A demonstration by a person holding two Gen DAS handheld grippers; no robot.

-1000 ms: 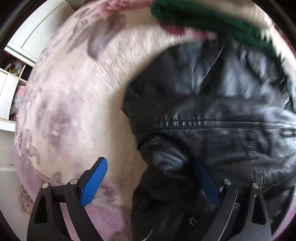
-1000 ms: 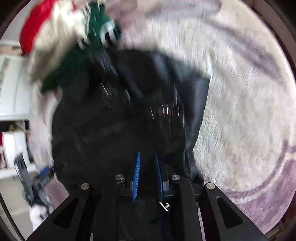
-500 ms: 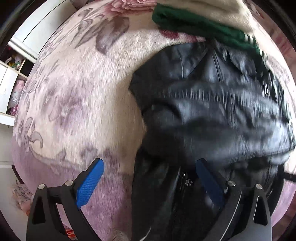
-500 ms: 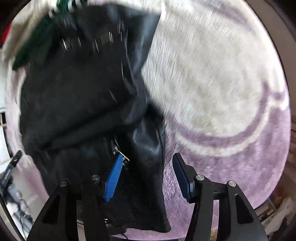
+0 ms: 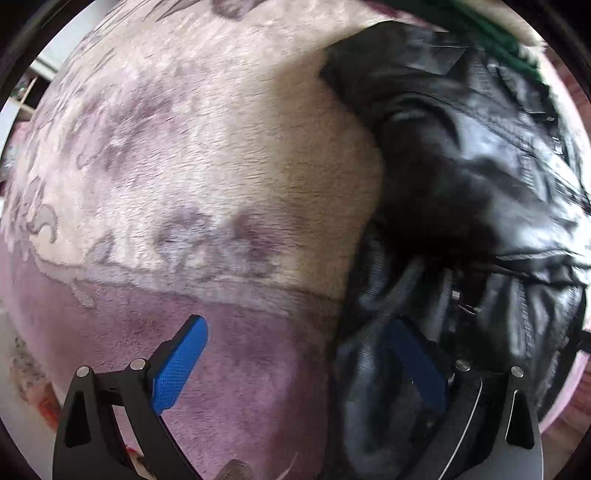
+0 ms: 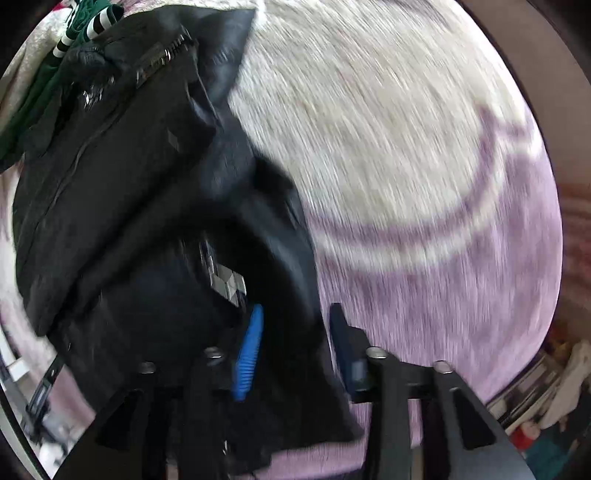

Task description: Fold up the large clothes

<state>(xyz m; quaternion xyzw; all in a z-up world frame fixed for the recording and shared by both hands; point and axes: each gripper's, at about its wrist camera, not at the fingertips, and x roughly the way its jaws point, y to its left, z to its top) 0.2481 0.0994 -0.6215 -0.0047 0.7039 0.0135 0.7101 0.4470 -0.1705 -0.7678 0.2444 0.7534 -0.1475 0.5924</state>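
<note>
A black leather jacket (image 5: 480, 192) lies bunched on a cream and purple floral rug (image 5: 192, 177). My left gripper (image 5: 303, 354) is open; its left pad is over bare rug and its right pad is over the jacket's near edge. In the right wrist view the jacket (image 6: 122, 192) fills the left half, with a zipper and metal buckle showing. My right gripper (image 6: 295, 332) is open with the jacket's near edge lying between its pads.
A green, white and red knitted garment (image 6: 44, 85) lies beyond the jacket, also at the top of the left wrist view (image 5: 495, 33). White furniture (image 5: 48, 62) stands past the rug's left edge. Clutter (image 6: 546, 406) lies off the rug at lower right.
My right gripper opened from shut and let the jacket go. Both grippers drew back toward the rug's near purple border; the jacket settled lower and more bunched.
</note>
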